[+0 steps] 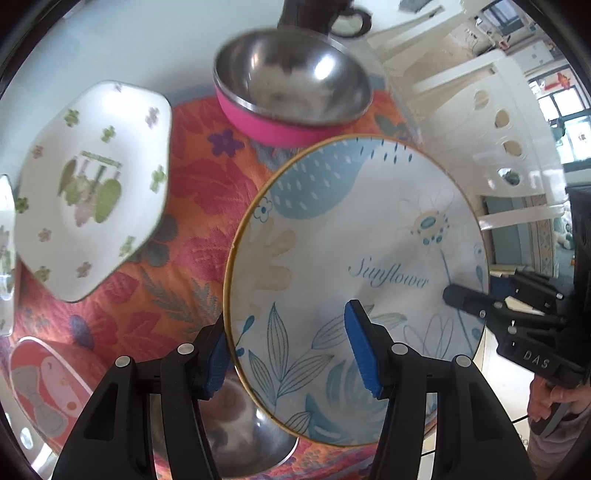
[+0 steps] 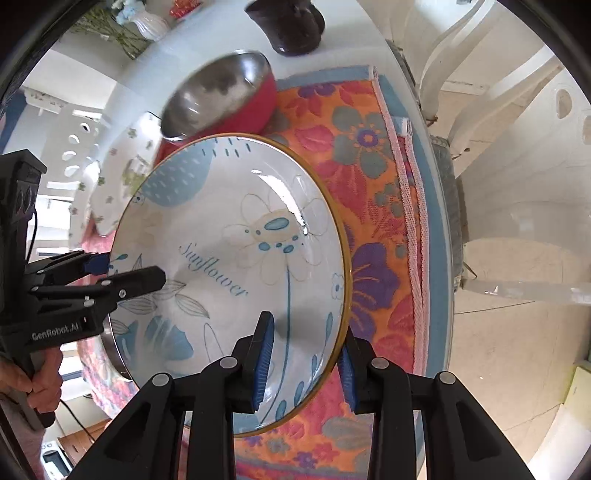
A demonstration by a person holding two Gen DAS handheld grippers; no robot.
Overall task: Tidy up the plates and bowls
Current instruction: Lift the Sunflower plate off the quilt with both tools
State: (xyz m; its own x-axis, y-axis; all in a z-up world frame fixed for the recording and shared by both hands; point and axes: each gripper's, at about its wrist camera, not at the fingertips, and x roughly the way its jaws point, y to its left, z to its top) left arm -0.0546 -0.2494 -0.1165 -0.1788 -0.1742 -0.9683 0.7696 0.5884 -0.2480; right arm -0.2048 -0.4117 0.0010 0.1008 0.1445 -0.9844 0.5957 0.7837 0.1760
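Note:
A round "Sunflower" plate (image 1: 354,266) with blue flowers and a yellow rim is held tilted above the table; it also shows in the right wrist view (image 2: 229,258). My left gripper (image 1: 291,354) straddles its near rim, one pad on top, one beneath. My right gripper (image 2: 306,358) clamps the opposite rim and shows in the left wrist view (image 1: 469,295). My left gripper shows in the right wrist view (image 2: 129,273). A pink steel bowl (image 1: 291,92) sits behind. A white octagonal plate (image 1: 92,192) lies left. A steel bowl (image 1: 243,421) sits under the held plate.
An orange floral placemat (image 2: 369,184) covers the white table. A red-patterned plate (image 1: 44,387) lies at the near left. A dark mug (image 2: 291,22) stands at the back, a white vase with flowers (image 2: 147,22) further left. White chairs (image 2: 480,92) stand beyond the table edge.

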